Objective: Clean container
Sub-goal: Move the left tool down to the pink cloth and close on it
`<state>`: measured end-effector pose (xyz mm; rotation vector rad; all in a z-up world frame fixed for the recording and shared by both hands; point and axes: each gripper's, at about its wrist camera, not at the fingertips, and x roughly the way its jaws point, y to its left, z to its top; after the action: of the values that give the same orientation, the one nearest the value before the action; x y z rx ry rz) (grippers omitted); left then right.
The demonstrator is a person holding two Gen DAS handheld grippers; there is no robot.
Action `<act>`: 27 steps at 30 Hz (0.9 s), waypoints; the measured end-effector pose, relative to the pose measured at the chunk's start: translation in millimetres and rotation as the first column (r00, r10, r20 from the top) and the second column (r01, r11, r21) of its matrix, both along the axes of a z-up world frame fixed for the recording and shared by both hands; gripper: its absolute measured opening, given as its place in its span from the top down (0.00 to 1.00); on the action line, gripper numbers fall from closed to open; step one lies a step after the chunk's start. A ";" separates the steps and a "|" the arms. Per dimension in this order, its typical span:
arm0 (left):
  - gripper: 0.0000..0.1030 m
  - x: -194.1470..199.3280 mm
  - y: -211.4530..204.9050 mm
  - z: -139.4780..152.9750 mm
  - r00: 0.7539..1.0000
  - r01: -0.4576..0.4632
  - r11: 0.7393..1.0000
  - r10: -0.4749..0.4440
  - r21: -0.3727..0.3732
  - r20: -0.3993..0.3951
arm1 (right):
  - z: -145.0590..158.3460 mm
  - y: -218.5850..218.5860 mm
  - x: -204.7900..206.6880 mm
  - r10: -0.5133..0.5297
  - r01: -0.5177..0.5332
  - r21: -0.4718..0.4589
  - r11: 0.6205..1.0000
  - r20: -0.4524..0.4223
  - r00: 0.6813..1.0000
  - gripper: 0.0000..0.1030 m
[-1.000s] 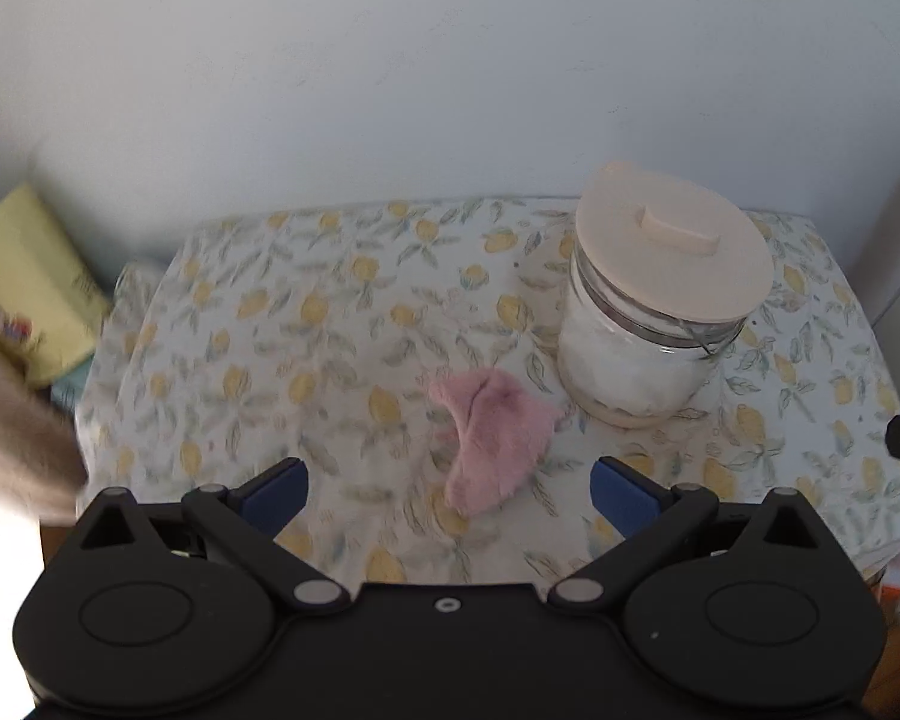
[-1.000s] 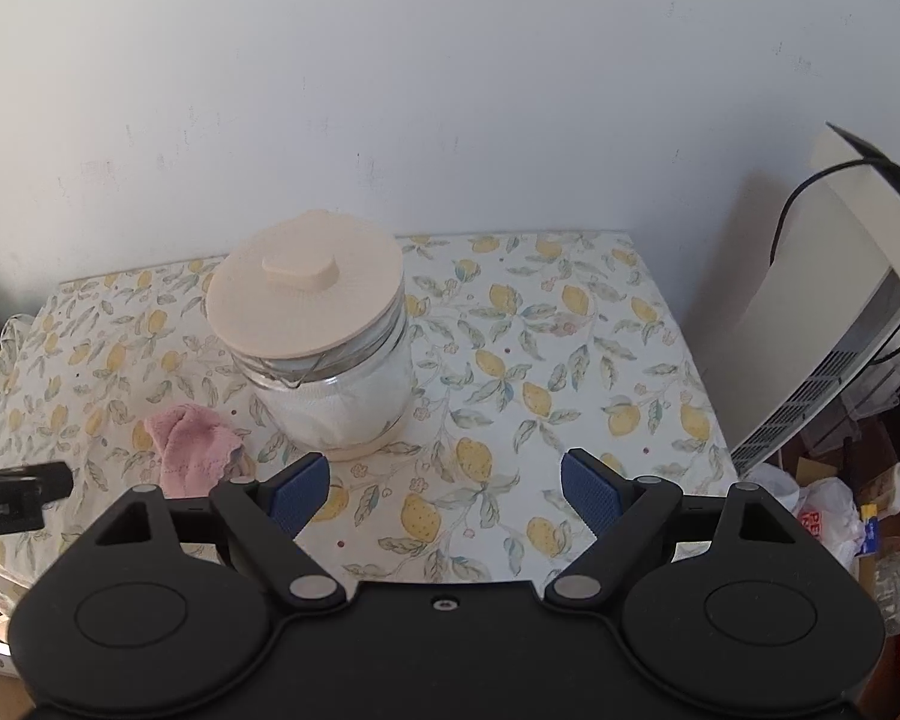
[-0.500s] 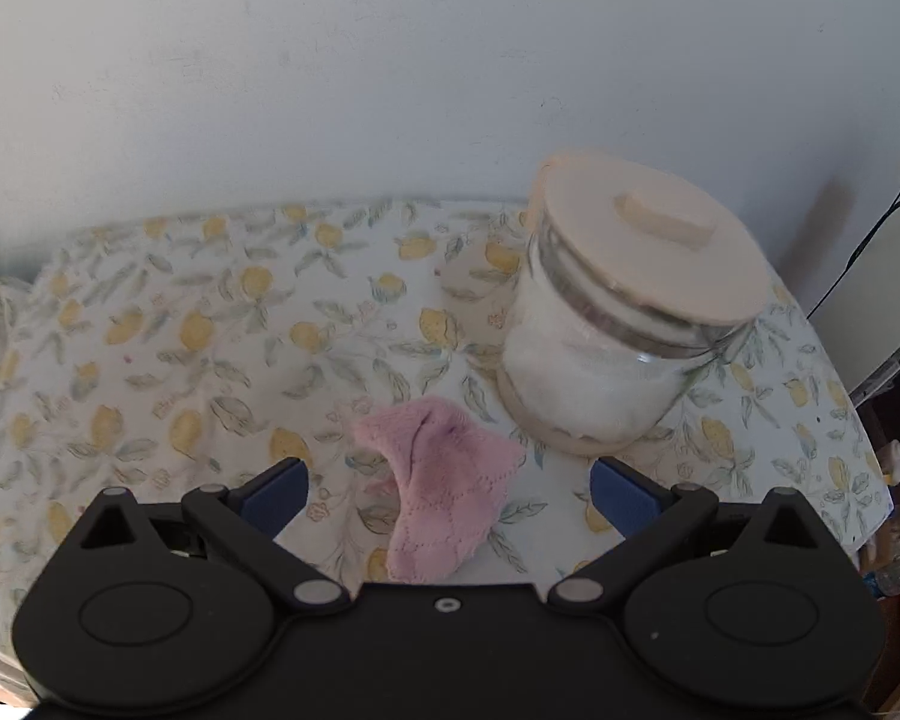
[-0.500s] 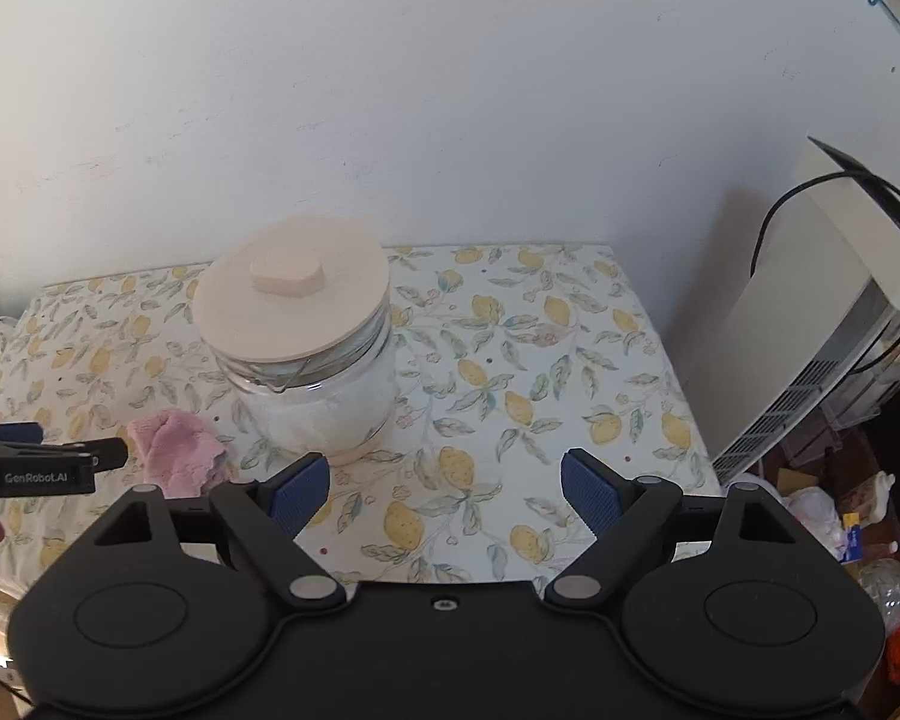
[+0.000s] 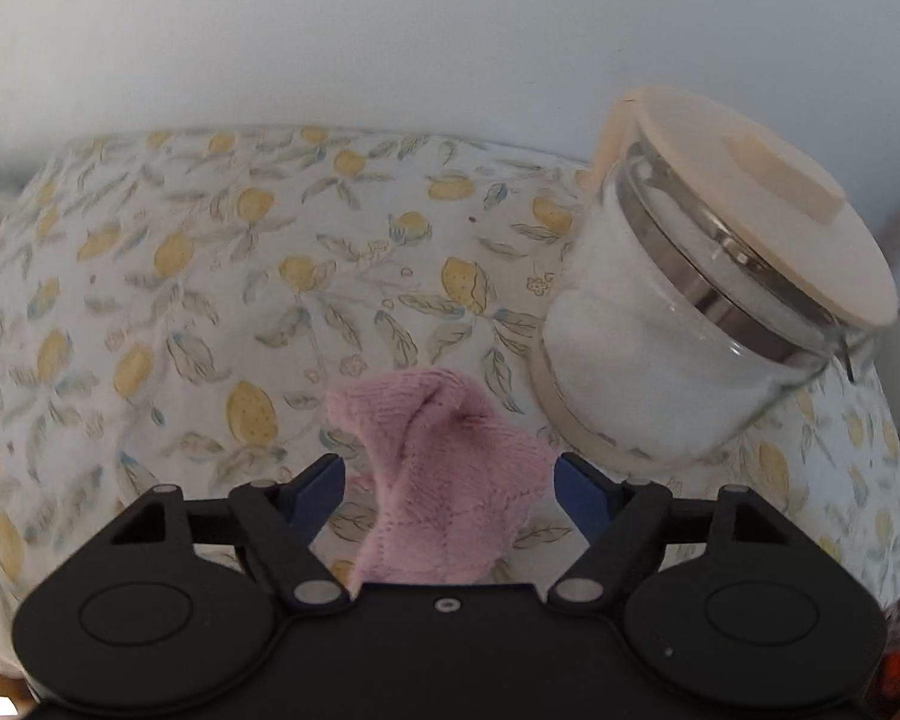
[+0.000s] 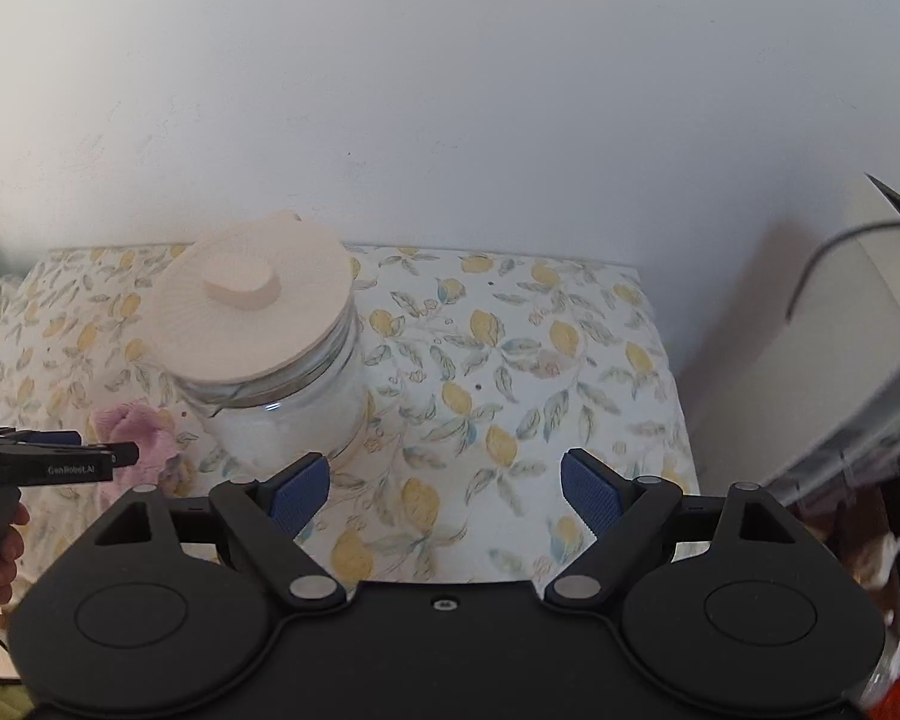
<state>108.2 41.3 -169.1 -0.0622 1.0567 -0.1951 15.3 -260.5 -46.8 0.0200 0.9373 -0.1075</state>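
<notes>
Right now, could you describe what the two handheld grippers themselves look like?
Both are matte black plastic with two round discs at the base, silver pivot pins, angled linkage arms and ribbed blue finger pads. The left gripper, seen side-on from the right gripper, carries white "GenRobot.AI" lettering. No cables or sleeves show.

glossy clear glass jar (image 5: 660, 336) under a matt pale lid (image 6: 252, 306), beside a nubby pink knit cloth (image 5: 444, 474)

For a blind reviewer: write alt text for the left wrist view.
The open left gripper straddles a crumpled pink cloth on a lemon-print tablecloth. To the right stands a glass jar with white contents and a cream lid; a plain pale wall lies behind.
</notes>
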 end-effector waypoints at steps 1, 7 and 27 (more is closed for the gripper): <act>0.28 1.4 -4.4 -3.8 1.000 -0.010 1.000 0.010 0.019 0.003 | -0.6 -5.4 5.6 0.022 -0.022 -0.003 1.000 0.001 1.000 0.14; 0.48 13.3 -17.7 -21.3 0.995 -0.091 0.996 0.091 0.018 -0.030 | -1.6 -27.7 42.9 0.169 -0.166 -0.063 0.984 0.045 0.985 0.16; 0.83 13.2 -24.9 -36.4 0.985 -0.163 0.986 0.164 0.013 -0.058 | -29.6 -50.6 137.5 0.628 -0.607 -0.189 0.772 0.081 0.774 0.31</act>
<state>121.4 16.4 -205.5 -0.1478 1.1056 -0.0403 152.8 -311.1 -76.3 -0.4240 0.7507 0.4377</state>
